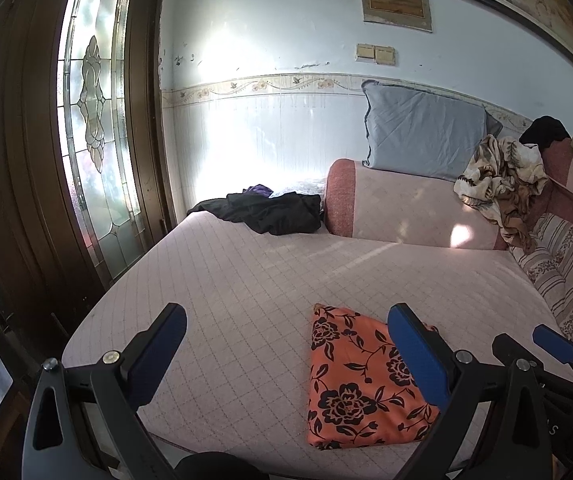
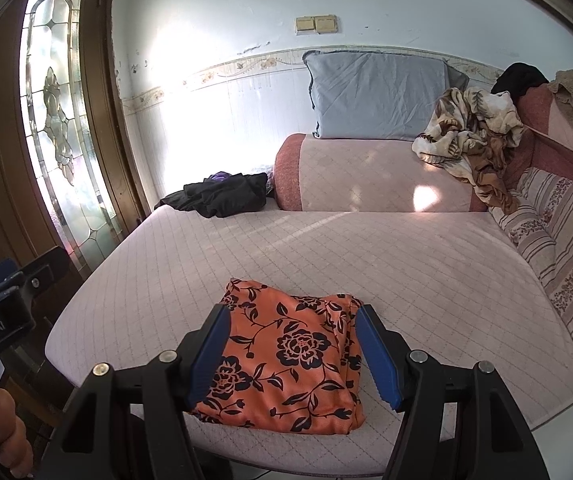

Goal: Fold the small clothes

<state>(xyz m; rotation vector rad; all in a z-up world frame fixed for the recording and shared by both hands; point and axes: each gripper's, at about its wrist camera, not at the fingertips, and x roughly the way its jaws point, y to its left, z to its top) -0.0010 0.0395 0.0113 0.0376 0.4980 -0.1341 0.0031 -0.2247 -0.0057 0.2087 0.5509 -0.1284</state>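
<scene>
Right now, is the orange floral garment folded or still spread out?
Folded. The orange floral garment lies as a compact rectangle on the quilted cushion, with layered edges stacked along its right side.

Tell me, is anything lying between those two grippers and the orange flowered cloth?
Nothing visible. The folded orange cloth lies alone on the pink quilted cover, right before the open right gripper and beside the open left gripper.

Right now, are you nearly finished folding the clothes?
One piece looks done: the orange flowered cloth lies folded on the pink quilted bed. Nothing is in hand; the left gripper and right gripper are both open above the bed. Left: the dark clothes heaped at the far edge.
</scene>
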